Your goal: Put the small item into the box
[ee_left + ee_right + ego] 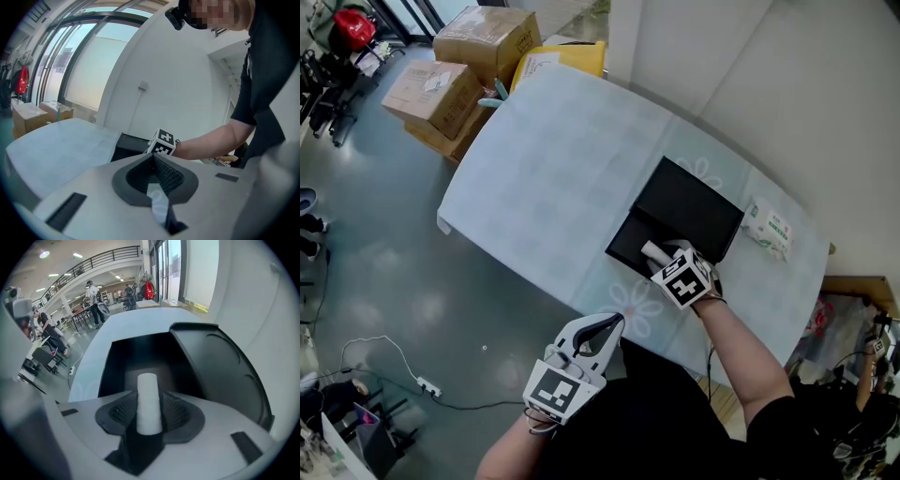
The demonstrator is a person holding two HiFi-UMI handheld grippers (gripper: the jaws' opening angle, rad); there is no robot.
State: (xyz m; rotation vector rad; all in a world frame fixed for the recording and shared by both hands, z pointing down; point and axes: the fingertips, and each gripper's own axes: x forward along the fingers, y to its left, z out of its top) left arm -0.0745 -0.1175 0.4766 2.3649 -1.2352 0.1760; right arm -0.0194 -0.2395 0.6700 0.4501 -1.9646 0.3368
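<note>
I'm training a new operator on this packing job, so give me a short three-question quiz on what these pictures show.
1. True or false: the black box on the table is closed.
2. Pick one: between the right tool's jaws stands A) a white cylinder, B) a red ball, C) nothing.
3. Short answer: what else lies on the table, toward the head view's right?

Key
1. False: the lid stands open.
2. A.
3. A white and green soft pack.
</note>
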